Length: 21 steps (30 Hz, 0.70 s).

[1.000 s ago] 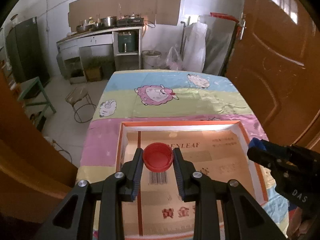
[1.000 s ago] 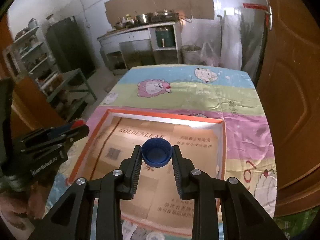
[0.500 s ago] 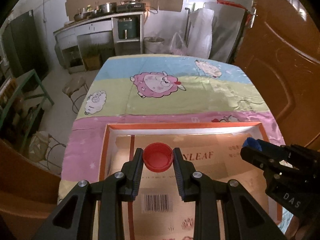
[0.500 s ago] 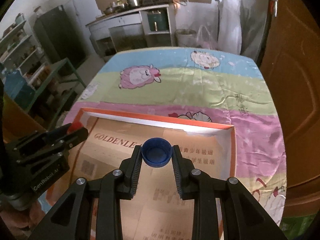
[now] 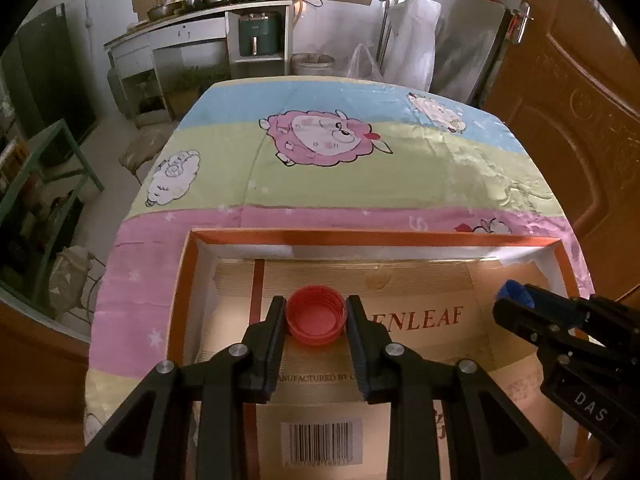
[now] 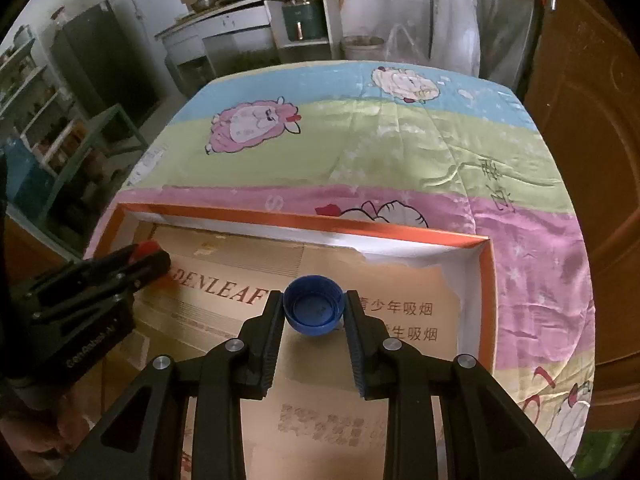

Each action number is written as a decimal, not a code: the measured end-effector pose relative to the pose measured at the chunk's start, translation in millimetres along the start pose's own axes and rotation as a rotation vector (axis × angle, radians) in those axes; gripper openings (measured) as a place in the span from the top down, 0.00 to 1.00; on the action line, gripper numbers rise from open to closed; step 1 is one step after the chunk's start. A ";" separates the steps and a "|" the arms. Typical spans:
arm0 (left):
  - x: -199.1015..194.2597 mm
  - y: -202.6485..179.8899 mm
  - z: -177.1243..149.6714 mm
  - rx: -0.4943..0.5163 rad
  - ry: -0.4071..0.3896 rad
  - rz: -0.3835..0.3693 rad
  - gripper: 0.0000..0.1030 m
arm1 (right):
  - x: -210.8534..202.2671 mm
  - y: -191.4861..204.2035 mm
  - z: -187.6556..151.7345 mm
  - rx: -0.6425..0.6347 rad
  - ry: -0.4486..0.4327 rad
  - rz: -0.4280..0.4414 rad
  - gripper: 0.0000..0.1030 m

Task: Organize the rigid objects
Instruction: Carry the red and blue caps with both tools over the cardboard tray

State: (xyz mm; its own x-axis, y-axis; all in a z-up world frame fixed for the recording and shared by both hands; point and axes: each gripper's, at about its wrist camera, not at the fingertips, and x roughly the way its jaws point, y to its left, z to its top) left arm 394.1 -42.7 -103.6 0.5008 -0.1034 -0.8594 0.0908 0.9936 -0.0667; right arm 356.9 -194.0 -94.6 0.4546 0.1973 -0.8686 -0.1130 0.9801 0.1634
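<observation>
Both grippers loaded, one bottle cap each, over the orange-rimmed box.

My left gripper (image 5: pixel 316 322) is clamped on the red cap (image 5: pixel 316 315), open side facing the camera, pads tight on both sides. It's over the box's (image 5: pixel 188 280) far-left part, above the cardboard liner (image 5: pixel 420 280) with the "ENLEAF" print, barcode nearer to me. My right gripper (image 6: pixel 313 312) is pinching the blue cap (image 6: pixel 313 305) the same way, hollow side up, over the far-right part of the box, not far from the far rim. Can't tell from either view if the caps touch the liner or hang just above it. In the left view the right gripper shows at the box's right edge, with a sliver of blue at its tip. The box sits at the near edge of the table, on the cartoon-sheep cloth (image 5: pixel 360 184).
</observation>
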 end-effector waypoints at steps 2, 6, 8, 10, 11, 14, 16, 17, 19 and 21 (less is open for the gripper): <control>2.5 0.5 -0.7 -0.002 0.000 -0.002 0.71 | 2.3 -1.4 -0.2 0.002 0.001 -0.002 0.70; 4.6 -0.7 -2.0 0.005 -0.006 -0.003 0.71 | 6.9 -2.4 -2.1 0.001 0.009 -0.006 0.70; 4.7 -0.9 -2.7 0.007 -0.008 -0.002 0.71 | 8.8 -1.9 -2.5 -0.003 0.009 -0.009 0.70; 5.2 -1.3 -2.5 0.009 -0.006 -0.002 0.71 | 8.8 -1.5 -2.7 -0.005 0.005 -0.008 0.70; 5.4 -2.0 -3.2 0.014 -0.004 0.003 0.70 | 8.8 -1.6 -2.8 -0.002 0.004 -0.003 0.70; 4.8 -2.6 -5.7 0.027 -0.007 -0.006 0.70 | 8.7 -3.0 -4.3 0.007 -0.002 0.007 0.70; 3.7 -0.6 -7.6 0.016 -0.014 -0.014 0.70 | 8.0 -3.8 -5.3 0.011 -0.006 0.012 0.70; 3.1 0.6 -8.5 0.009 -0.020 -0.006 0.70 | 7.8 -4.0 -5.5 0.013 -0.008 0.013 0.69; 2.6 1.5 -8.3 0.000 -0.020 0.023 0.68 | 7.1 -4.4 -6.1 0.020 -0.009 0.018 0.62; 2.4 2.8 -7.6 -0.004 -0.020 0.035 0.65 | 5.2 -3.8 -6.7 0.021 -0.012 0.016 0.51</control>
State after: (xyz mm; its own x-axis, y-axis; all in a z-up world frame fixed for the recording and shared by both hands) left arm 389.0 -39.8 -109.7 0.5210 -0.0692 -0.8508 0.0691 0.9969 -0.0387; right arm 353.7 -196.9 -102.9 0.4636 0.2127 -0.8602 -0.1019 0.9771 0.1867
